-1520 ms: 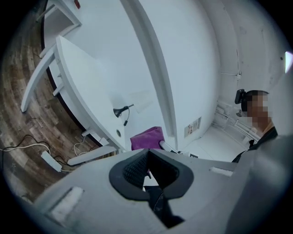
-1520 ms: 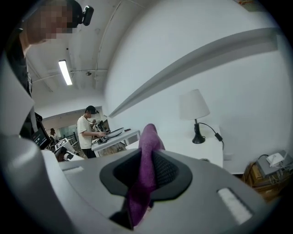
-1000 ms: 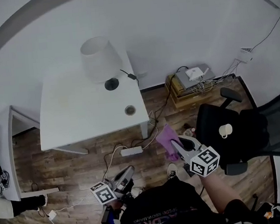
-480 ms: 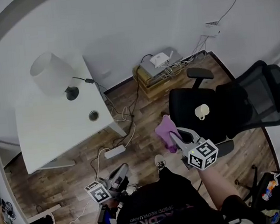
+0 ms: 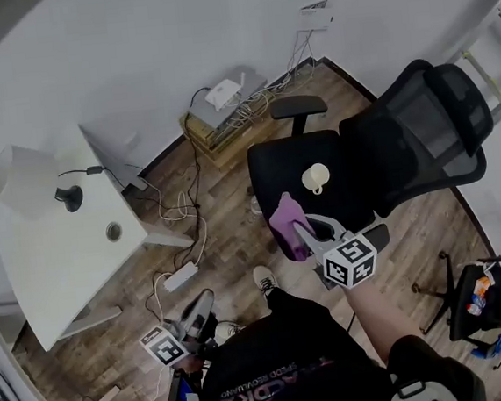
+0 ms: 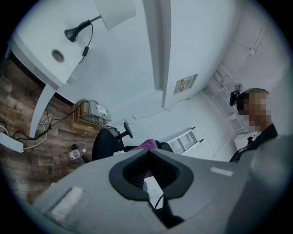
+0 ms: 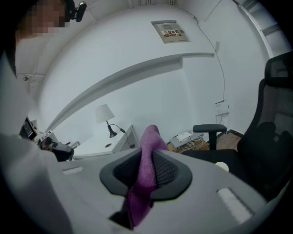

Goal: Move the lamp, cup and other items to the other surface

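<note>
Right hand-held gripper swung to chair bearing cup, pinching purple cloth; left hand-held gripper pressed together.

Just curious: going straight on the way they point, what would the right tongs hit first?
The right tongs would likely meet the black chair seat, near the white cup; depth is unclear.

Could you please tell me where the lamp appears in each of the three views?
Head view: lamp far left, on the table.
Left gripper view: top edge, left of centre, shade partly cut off.
Right gripper view: small, left of centre, beside the cloth.
Shared landmark: the black chair.
</note>
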Demonstrator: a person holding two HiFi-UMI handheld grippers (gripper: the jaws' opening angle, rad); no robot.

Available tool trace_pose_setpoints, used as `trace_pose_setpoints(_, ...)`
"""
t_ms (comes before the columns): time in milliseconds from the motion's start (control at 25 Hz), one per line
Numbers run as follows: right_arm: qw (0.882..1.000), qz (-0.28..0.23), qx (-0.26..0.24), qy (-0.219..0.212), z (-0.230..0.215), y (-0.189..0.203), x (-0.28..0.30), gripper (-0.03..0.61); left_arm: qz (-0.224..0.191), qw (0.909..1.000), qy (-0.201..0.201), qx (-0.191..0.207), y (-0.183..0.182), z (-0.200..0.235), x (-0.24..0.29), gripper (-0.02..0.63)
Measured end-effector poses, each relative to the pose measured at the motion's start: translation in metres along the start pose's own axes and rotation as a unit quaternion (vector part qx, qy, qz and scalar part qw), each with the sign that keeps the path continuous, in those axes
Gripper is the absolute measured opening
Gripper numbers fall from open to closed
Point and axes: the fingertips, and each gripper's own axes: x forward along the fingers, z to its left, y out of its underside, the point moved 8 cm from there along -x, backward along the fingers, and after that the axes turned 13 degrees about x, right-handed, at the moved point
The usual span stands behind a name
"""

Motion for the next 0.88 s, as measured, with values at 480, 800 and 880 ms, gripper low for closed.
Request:
trace_pose_setpoints(480,0.978,0.0,0.083,0.19,-0.146,0.013,-0.024,0.066,0.052,0.9984,-0.01,-0.017,0.013,0.005,0.035,-0.002)
trace_pose_setpoints(800,0.948,0.041,0.156,0.273,-0.239,0.042,-0.004,0.066,0.073,0.9967,-0.024,-0.026,0.023,0.008,0.051,-0.002)
trace_pose_setpoints(880,0.94,0.044,0.175,0.289,-0.254,0.047,0.003,0.066,0.076,0.9963,-0.029,-0.028,0.024,0.009,0.053,-0.002)
